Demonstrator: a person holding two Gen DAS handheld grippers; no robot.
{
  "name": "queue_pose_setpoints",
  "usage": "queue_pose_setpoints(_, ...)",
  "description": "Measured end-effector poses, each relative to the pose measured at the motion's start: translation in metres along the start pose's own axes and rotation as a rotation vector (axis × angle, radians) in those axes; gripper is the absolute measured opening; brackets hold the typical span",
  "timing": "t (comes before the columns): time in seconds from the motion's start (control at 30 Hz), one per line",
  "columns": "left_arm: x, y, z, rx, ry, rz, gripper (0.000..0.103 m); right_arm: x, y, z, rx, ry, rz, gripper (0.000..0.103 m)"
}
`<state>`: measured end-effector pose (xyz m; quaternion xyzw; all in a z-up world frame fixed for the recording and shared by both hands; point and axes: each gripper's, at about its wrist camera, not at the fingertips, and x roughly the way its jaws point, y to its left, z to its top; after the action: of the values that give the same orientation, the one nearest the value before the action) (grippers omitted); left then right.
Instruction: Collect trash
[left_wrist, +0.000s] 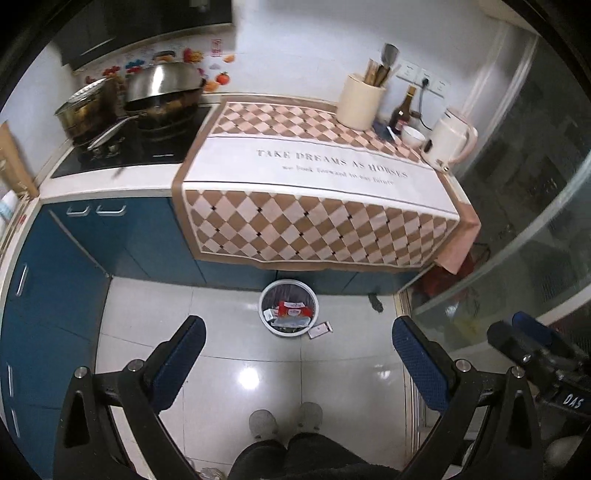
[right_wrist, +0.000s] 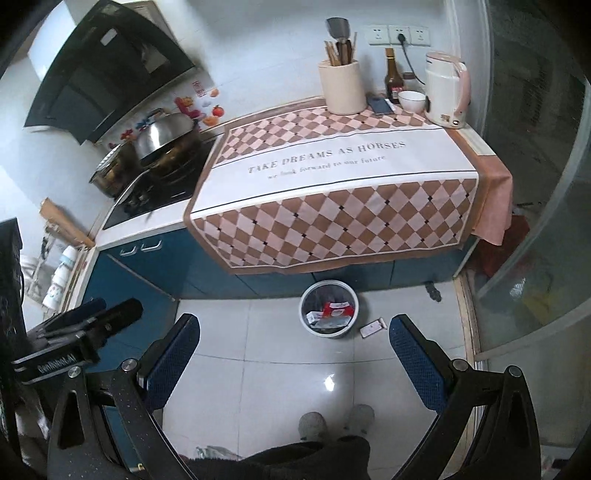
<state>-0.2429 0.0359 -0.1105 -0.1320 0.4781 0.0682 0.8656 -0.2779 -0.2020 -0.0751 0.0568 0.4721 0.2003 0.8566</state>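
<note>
A round white trash bin stands on the tiled floor against the blue cabinets. It holds a red wrapper and other small packets. A small white-and-pink packet lies on the floor just right of the bin. My left gripper is open and empty, held high above the floor with the bin between its fingers in the view. My right gripper is also open and empty, at a similar height. Each gripper shows at the edge of the other's view.
A checkered cloth drapes over the counter. On it stand a utensil jar, a dark bottle, a bowl and a white kettle. Pots sit on the stove at left. A glass door is at right. My feet are below.
</note>
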Motion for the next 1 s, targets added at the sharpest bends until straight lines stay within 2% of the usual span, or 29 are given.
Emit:
queue_pose_setpoints(0.17, -0.006, -0.003, -0.005, -0.018, -0.012, 0.022, 0.103, 0.009, -0.001, -0.001, -0.026, 0.016, 0.031, 0.103)
queue_pose_setpoints(0.6, -0.009, -0.021, -0.028, -0.026, 0.04, 0.024, 0.103, 0.018, -0.008, -0.003, -0.069, 0.061, 0.076, 0.103)
queue_pose_setpoints(1.0, -0.011, -0.018, -0.03, -0.016, 0.038, 0.02, 0.103, 0.018, -0.009, -0.004, -0.077, 0.072, 0.096, 0.103)
